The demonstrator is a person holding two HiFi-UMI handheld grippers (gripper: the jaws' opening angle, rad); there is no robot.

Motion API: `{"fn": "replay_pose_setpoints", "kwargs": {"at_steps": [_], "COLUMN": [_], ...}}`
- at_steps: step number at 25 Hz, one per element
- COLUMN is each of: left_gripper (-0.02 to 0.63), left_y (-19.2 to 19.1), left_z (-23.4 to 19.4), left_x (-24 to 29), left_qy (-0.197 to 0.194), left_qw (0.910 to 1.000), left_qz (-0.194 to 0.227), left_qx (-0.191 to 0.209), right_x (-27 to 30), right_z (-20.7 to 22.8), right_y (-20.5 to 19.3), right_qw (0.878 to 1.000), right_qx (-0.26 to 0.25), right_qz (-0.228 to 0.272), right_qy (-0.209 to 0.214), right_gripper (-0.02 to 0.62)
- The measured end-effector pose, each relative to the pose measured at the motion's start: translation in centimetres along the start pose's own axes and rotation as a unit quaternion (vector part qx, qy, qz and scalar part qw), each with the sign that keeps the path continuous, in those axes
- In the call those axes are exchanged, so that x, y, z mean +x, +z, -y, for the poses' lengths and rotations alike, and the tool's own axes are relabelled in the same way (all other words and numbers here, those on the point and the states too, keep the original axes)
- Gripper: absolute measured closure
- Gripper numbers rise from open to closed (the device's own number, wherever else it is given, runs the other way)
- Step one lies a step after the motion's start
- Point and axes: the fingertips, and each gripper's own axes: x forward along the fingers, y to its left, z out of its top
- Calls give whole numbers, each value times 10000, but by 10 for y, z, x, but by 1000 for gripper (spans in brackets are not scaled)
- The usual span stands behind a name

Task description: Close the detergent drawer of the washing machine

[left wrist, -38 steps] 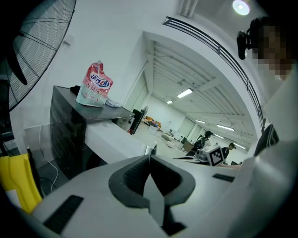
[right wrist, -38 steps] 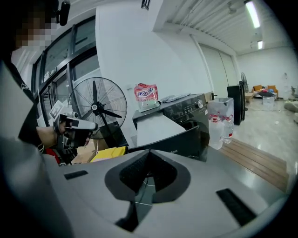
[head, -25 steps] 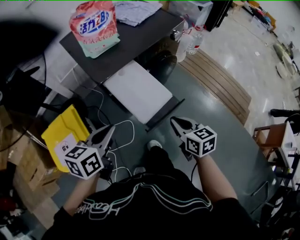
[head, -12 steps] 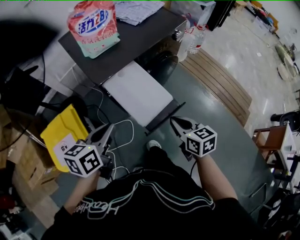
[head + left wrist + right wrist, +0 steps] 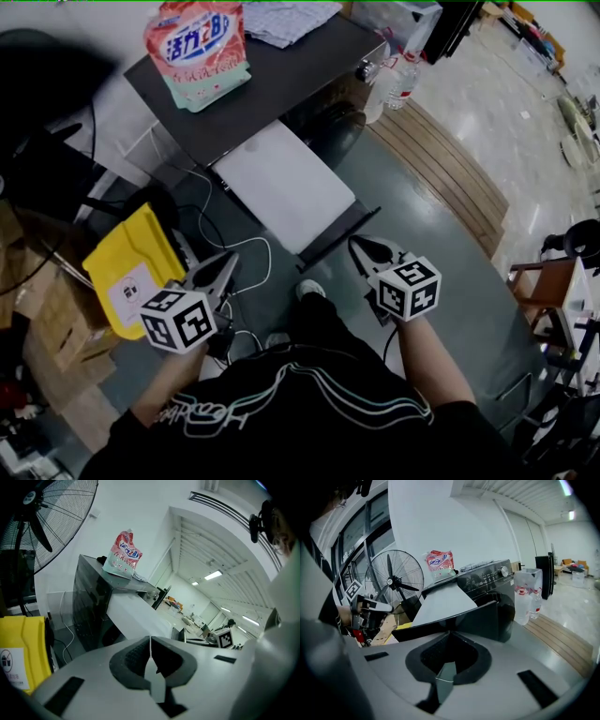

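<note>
Head view: the washing machine [image 5: 272,80] stands ahead with a detergent bag [image 5: 200,47] on its dark top. The detergent drawer [image 5: 281,183] juts out of the machine's front, white top showing, fully open. The left gripper [image 5: 228,260] and right gripper [image 5: 359,246] hang short of the machine, one to each side of the drawer's front edge and clear of it.

Left gripper view: the jaws are pressed together with nothing between them; a standing fan [image 5: 47,522] rises left of the machine.

Right gripper view: the jaws meet, empty; water bottles [image 5: 525,599] stand right of the machine.
</note>
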Motion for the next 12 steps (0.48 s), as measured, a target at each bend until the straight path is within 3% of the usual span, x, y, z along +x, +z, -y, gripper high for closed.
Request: {"fn": "replay_pose_setpoints", "kwargs": {"at_steps": [12], "left_gripper": [576], "left_y": [-14], "left_z": [0], "left_x": [11], "left_qy": [-2], "left_qw": [9998], "left_qz": [-161], "left_qx": [-145], "right_x": [-1], "right_z": [0], "right_y": [2], "right_qw": [9996], "right_qx": [238], "right_qz": [70], "right_qy": [117], "right_gripper": [569]}}
